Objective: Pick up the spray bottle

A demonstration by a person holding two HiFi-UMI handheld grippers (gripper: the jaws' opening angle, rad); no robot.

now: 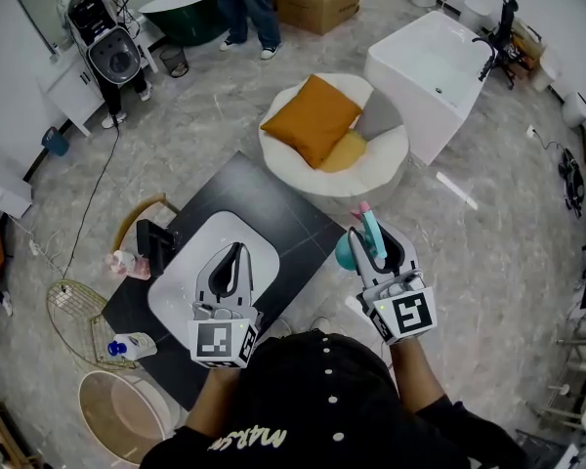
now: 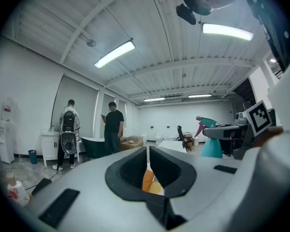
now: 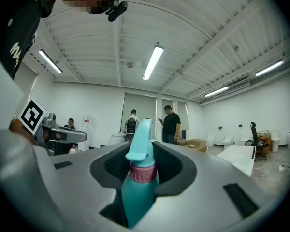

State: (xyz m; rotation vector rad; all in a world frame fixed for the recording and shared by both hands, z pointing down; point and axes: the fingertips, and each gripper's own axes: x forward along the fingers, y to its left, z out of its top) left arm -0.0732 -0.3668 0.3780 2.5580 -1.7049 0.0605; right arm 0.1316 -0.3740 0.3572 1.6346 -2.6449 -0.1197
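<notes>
From the head view you look steeply down at your two hands, each holding a gripper above a dark tabletop [image 1: 273, 203]. Your right gripper [image 1: 373, 240] is clenched on the teal spray bottle [image 1: 349, 252], which sits just past the table's right edge. This view shows only its round body and its nozzle pointing away from you. The right gripper view fills in the grasp: both jaws press on the bottle's neck by a pink collar [image 3: 143, 174], with the teal spray head rising between them. Only the left gripper view shows the bottle from the side, upright, its cone-shaped body hanging below the right gripper's jaws. Your left gripper [image 1: 234, 260] hovers over a white rounded tray [image 1: 181, 267] on the tabletop. Its own view shows the jaws drawn together with nothing held. Only a thin slit remains, and a strip of the orange cushion [image 1: 311, 117] shows through it. The head view alone places that cushion on a round white chair [image 1: 386, 159] beyond the table, with a white bathtub [image 1: 425, 62] further right. Both gripper views show two people [image 2: 89, 132] standing far across the room.
</notes>
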